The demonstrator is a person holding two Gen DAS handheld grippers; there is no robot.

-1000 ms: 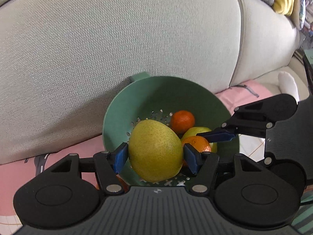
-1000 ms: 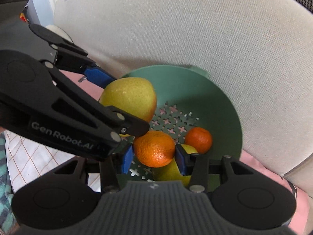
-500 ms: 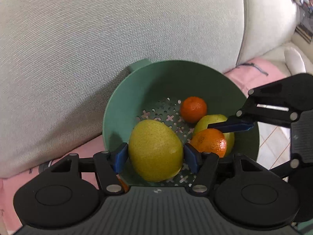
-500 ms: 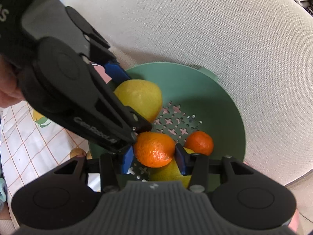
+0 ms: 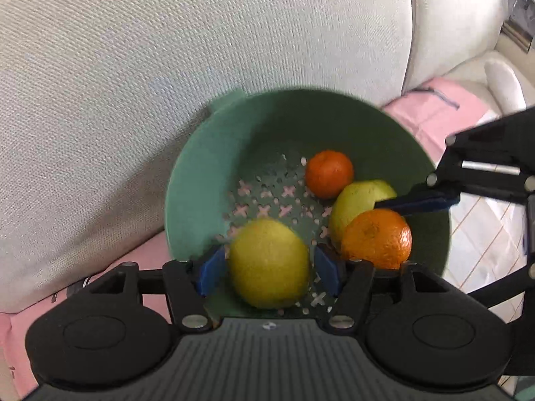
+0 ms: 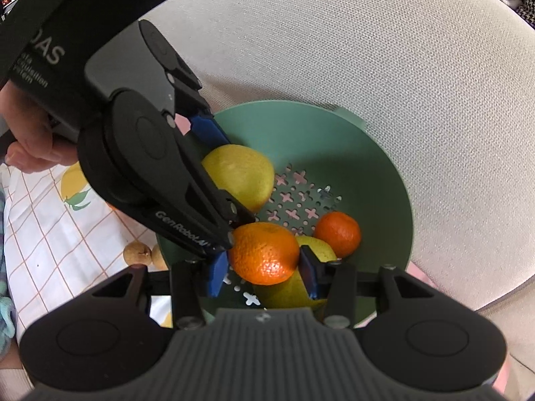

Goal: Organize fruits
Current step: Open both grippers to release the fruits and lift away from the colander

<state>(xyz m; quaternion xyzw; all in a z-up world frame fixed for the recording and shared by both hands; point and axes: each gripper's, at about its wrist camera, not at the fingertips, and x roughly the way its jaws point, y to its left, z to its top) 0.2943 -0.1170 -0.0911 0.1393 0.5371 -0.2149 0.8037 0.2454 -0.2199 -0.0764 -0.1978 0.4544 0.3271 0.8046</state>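
A green colander bowl point(image 5: 214, 180) leans against a sofa back; it also shows in the right wrist view point(image 6: 384, 173). My left gripper point(image 5: 267, 269) has opened around a yellow pear point(image 5: 269, 267), with small gaps at both pads; the pear lies in the bowl. My right gripper point(image 6: 262, 272) is shut on an orange point(image 6: 264, 252), held just above the bowl floor. A small tangerine point(image 5: 329, 173) and a second green-yellow pear point(image 5: 357, 200) lie in the bowl. The left gripper body point(image 6: 150, 153) fills the upper left of the right wrist view.
The grey sofa back point(image 5: 167, 50) rises behind the bowl. A pink cloth point(image 5: 434, 107) covers the seat. A checked cloth point(image 6: 50, 234) with two small brown fruits point(image 6: 137, 252) lies left of the bowl. A hand point(image 6: 26, 147) holds the left gripper.
Both grippers have lowered into the bowl. The left jaws have opened a little off the yellow pear. The right gripper still holds the orange.
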